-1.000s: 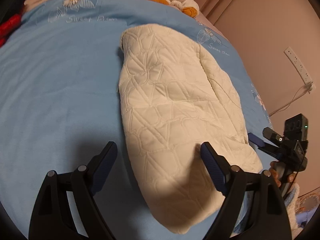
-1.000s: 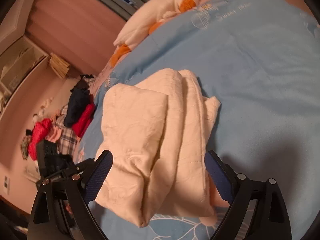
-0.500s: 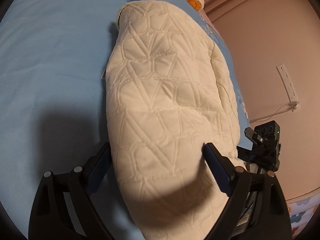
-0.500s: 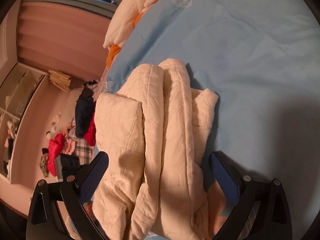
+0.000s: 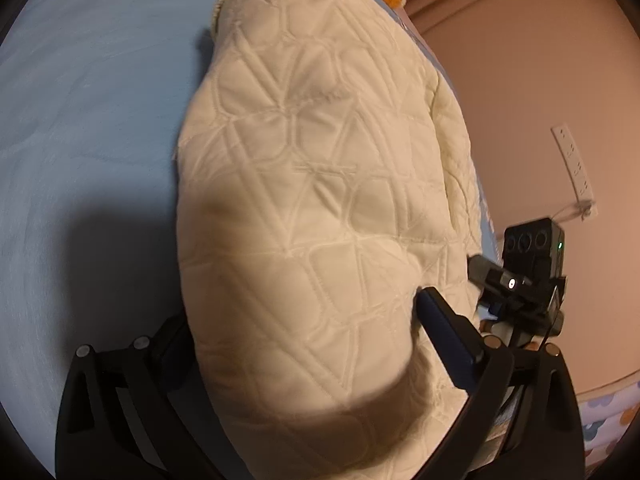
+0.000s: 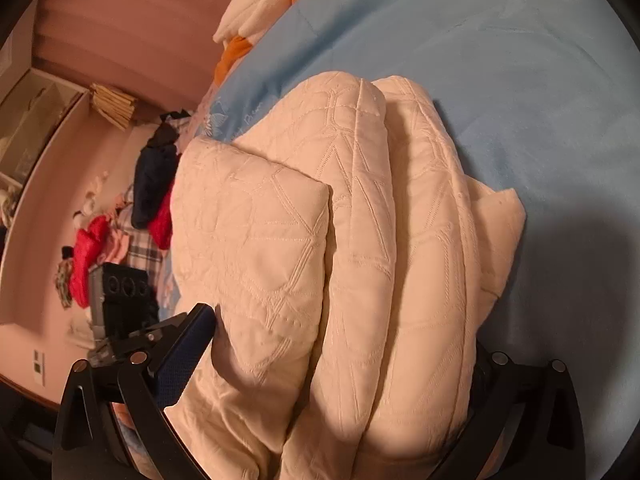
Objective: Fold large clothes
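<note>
A folded cream quilted garment [image 5: 320, 220] lies in a thick bundle on the blue bedspread [image 5: 80, 140]. My left gripper [image 5: 304, 344] is open, its jaws wide on either side of the bundle's near end; the left finger is mostly hidden behind the fabric. In the right wrist view the same bundle [image 6: 340, 260] shows its stacked folds. My right gripper [image 6: 340, 360] is open and straddles the other end; its right finger is hidden by the cloth. Each gripper shows in the other's view, the right one [image 5: 524, 280] and the left one [image 6: 120, 304].
A white and orange quilt [image 6: 272, 12] lies at the head of the bed. A pile of red, dark and plaid clothes [image 6: 132, 220] lies beyond the bed edge. A wall with a power strip [image 5: 572, 168] stands close on the right.
Both grippers have moved forward over the bundle's ends, so the fabric now fills the gap between each pair of open jaws. The bundle itself has stayed in place.
</note>
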A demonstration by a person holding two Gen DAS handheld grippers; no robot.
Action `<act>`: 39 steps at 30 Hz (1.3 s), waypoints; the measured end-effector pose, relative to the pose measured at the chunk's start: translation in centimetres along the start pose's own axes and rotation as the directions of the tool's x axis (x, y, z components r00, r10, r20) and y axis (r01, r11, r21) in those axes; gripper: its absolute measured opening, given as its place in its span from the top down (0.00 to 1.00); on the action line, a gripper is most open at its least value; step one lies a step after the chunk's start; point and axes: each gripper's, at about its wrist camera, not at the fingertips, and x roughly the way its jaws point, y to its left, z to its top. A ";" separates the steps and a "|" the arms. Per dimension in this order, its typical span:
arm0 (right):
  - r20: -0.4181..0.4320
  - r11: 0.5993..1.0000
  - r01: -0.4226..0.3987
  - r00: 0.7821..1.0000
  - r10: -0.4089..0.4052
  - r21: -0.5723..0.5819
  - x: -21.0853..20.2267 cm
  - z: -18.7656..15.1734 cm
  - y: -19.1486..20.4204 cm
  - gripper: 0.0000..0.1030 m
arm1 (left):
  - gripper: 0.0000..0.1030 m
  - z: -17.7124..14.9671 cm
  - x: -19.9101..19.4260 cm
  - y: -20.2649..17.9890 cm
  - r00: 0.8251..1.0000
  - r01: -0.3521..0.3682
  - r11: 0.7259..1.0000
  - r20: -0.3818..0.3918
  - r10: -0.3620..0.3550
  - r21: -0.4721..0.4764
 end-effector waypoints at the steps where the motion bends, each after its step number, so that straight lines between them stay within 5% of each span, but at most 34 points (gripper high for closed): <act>1: -0.002 1.000 0.000 1.000 0.000 0.000 0.0 0.0 -0.1 0.00 | 0.02 0.1 -0.1 0.1 1.000 -0.003 1.000 -0.006 0.003 0.006; 20: 0.029 0.997 0.062 0.998 -0.060 -0.047 0.6 -0.1 0.9 0.00 | 0.01 0.4 1.1 -1.6 0.995 -0.096 0.992 0.009 0.096 0.079; 39: 0.041 0.994 0.093 0.995 -0.091 -0.063 0.6 -0.1 1.5 0.02 | 0.01 -0.1 0.9 -1.6 0.995 -0.099 0.992 0.010 0.099 0.084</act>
